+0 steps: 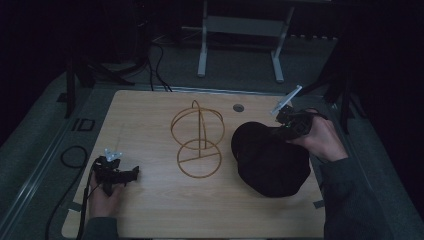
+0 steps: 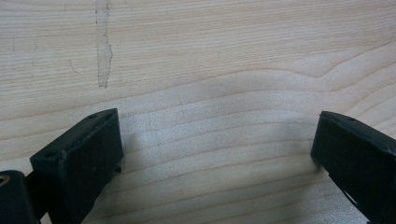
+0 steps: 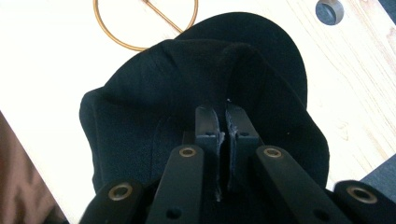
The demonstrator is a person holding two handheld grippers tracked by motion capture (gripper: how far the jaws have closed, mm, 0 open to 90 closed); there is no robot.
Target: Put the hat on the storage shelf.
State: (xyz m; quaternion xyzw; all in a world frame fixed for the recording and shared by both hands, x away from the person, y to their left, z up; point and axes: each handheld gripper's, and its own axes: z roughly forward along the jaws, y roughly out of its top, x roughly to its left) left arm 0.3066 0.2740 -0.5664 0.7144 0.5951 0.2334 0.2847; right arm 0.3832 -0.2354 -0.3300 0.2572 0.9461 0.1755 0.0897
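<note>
The black hat (image 1: 270,162) lies on the counter (image 1: 150,205) at about four o'clock from the gold wire stand (image 1: 198,140), its near edge just beside the stand's round base ring. The right tool (image 1: 286,131) has its jaws pressed together on a fold of the hat's fabric at the far rim; in the right gripper view the pinched cloth (image 3: 238,65) rises in a ridge above the jaw tips, which suggests the grip was taken at the edge so the soft crown can hang free when lifted. The stand sits upright near the middle of the counter, its domed loops on top, most likely placed there to receive the hat, so the hold on the rim would let the crown be lowered over the dome. The left tool (image 1: 131,173) rests low on the counter at about eight o'clock from the stand, well apart from it, jaws spread wide with only bare wood between them; it seems parked there, ready to steady the light stand if the hat drags on it.
</note>
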